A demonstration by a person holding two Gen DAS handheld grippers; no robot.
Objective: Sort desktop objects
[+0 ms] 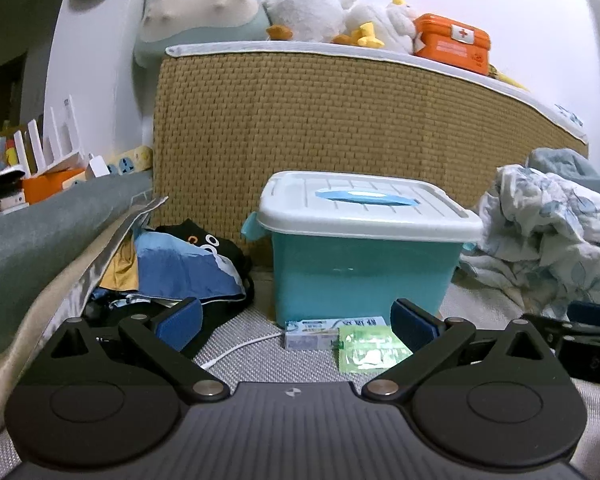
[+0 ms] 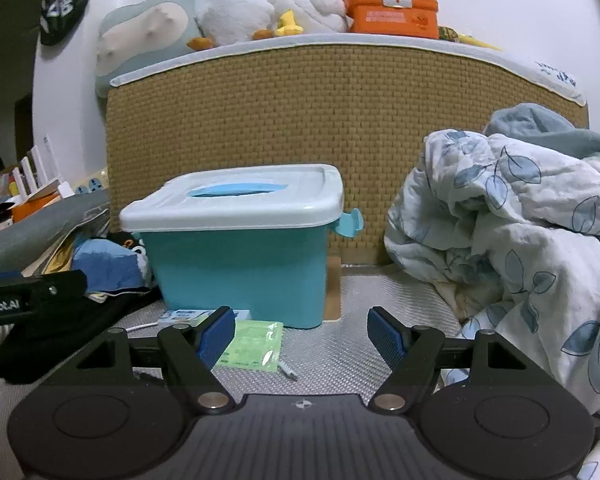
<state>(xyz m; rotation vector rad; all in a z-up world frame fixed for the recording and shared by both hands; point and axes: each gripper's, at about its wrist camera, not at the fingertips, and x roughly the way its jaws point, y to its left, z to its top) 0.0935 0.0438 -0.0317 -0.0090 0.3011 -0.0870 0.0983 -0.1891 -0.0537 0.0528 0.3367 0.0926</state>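
A teal storage box [image 1: 360, 276] [image 2: 240, 272] with a closed pale lid stands on the grey mat against the woven headboard. In front of it lie a small white-blue carton [image 1: 310, 334] [image 2: 182, 316], a green sachet [image 1: 370, 350] [image 2: 254, 344] and a white cable [image 1: 240, 350] [image 2: 286, 370]. My left gripper [image 1: 296, 322] is open, its blue pads either side of the carton and sachet, short of them. My right gripper [image 2: 302, 340] is open over bare mat to the right of the sachet, with nothing between its pads. The right gripper shows at the left wrist view's right edge.
A crumpled leaf-print quilt [image 2: 520, 240] [image 1: 552, 236] piles up on the right. Bags and blue cloth [image 1: 180, 268] [image 2: 104, 264] lie left of the box. Plush toys and an orange first-aid case [image 2: 394, 12] [image 1: 452, 42] sit on top of the headboard [image 2: 340, 140].
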